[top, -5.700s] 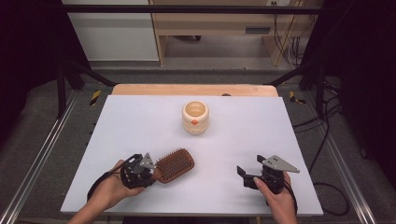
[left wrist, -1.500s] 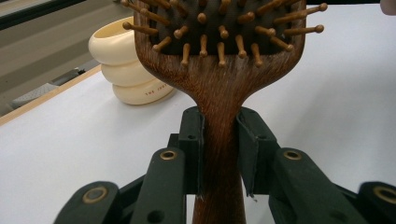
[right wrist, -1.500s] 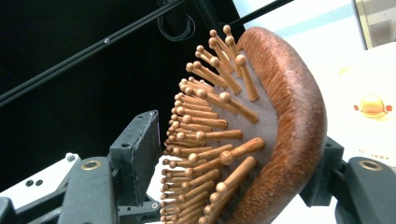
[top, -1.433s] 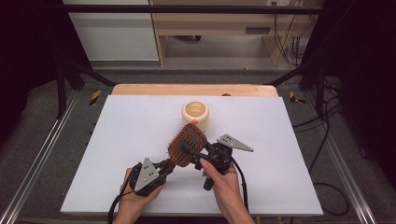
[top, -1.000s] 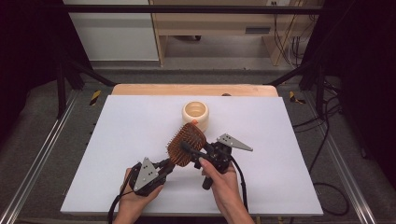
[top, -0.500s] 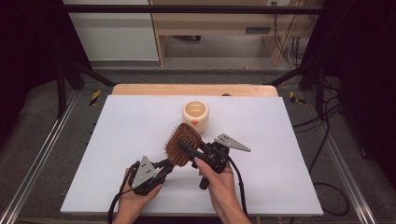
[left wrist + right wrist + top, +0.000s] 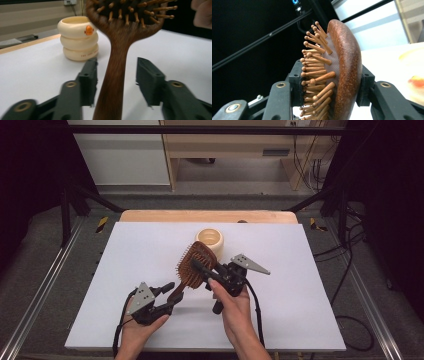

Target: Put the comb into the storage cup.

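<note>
A wooden hairbrush is held above the white table, its head clamped between the jaws of the right gripper, one jaw on the bristles and one on the back. The left gripper stands wide open around the handle, neither jaw touching it in the left gripper view. The cream ringed cup sits just behind, partly hidden by the brush head.

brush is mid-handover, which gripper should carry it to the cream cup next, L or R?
Right. The right gripper is clamped across the head of the brown wooden bristle hairbrush, beside the cream ringed cup. The left gripper has its jaws spread clear of the handle, so it likely no longer holds anything.
</note>
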Available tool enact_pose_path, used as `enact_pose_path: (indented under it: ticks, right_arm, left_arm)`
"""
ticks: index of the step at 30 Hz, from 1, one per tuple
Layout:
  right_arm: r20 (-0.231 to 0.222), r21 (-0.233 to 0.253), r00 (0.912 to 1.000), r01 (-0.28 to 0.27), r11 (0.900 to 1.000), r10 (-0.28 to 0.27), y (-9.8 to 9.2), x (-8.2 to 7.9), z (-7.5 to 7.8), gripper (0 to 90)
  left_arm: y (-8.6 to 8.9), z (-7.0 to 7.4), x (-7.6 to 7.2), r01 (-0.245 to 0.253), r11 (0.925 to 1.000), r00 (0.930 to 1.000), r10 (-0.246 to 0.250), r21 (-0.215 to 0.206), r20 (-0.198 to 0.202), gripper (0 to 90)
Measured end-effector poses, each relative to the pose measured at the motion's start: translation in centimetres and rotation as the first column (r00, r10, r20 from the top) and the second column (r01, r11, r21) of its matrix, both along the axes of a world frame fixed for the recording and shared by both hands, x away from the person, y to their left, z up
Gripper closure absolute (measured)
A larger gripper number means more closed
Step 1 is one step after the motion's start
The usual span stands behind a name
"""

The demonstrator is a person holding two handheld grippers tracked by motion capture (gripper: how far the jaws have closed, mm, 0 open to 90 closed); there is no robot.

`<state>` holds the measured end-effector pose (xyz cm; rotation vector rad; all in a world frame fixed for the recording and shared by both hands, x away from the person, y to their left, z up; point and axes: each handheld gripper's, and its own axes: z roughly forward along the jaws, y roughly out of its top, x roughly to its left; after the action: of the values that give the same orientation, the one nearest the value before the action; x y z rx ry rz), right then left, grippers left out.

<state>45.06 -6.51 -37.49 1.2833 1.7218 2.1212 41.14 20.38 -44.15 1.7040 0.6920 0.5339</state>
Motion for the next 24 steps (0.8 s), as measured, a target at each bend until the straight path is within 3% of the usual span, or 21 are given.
enact_pose_path:
  ticks: [5,7,10,17,19,21,24]
  right_arm:
    - [0.023,-0.025,0.9987,0.045,0.999,-0.044,-1.6,0.7,1.2,52.7]
    - [0.022,-0.044,0.9981,0.058,0.997,-0.057,-2.2,1.2,1.4,52.6]
    - [0.025,-0.058,0.9978,0.063,0.996,-0.062,-2.5,1.5,1.5,52.6]
    - [0.02,-0.045,0.9968,0.078,0.996,-0.077,-2.8,2.7,1.7,52.4]
    - [0.022,-0.046,0.9966,0.08,0.996,-0.08,-2.8,3.1,1.7,52.4]
    - [0.018,-0.04,0.9966,0.081,0.996,-0.08,-2.7,3.4,1.8,52.4]
    - [0.019,-0.035,0.9964,0.084,0.996,-0.083,-2.5,3.8,2.1,52.4]
  left_arm:
    - [2.7,0.6,0.1,-0.111,0.9931,0.9934,0.112,-0.038,0.027,29.0]
    - [3.6,0.7,0.3,-0.153,0.987,0.9879,0.154,-0.05,0.019,18.0]
    - [4.8,0.7,0.4,-0.194,0.9796,0.9809,0.195,-0.052,0.002,10.9]
    - [7.2,-0.1,-0.6,-0.236,0.9707,0.9717,0.236,-0.044,-0.008,4.9]
    - [7.5,-0.2,-0.9,-0.238,0.9708,0.971,0.239,-0.027,0.011,4.1]
    - [7.9,-0.3,-0.7,-0.242,0.9699,0.9697,0.243,-0.021,0.026,3.5]
    - [8.5,-0.8,-0.3,-0.259,0.9657,0.9658,0.259,-0.025,0.011,3.5]
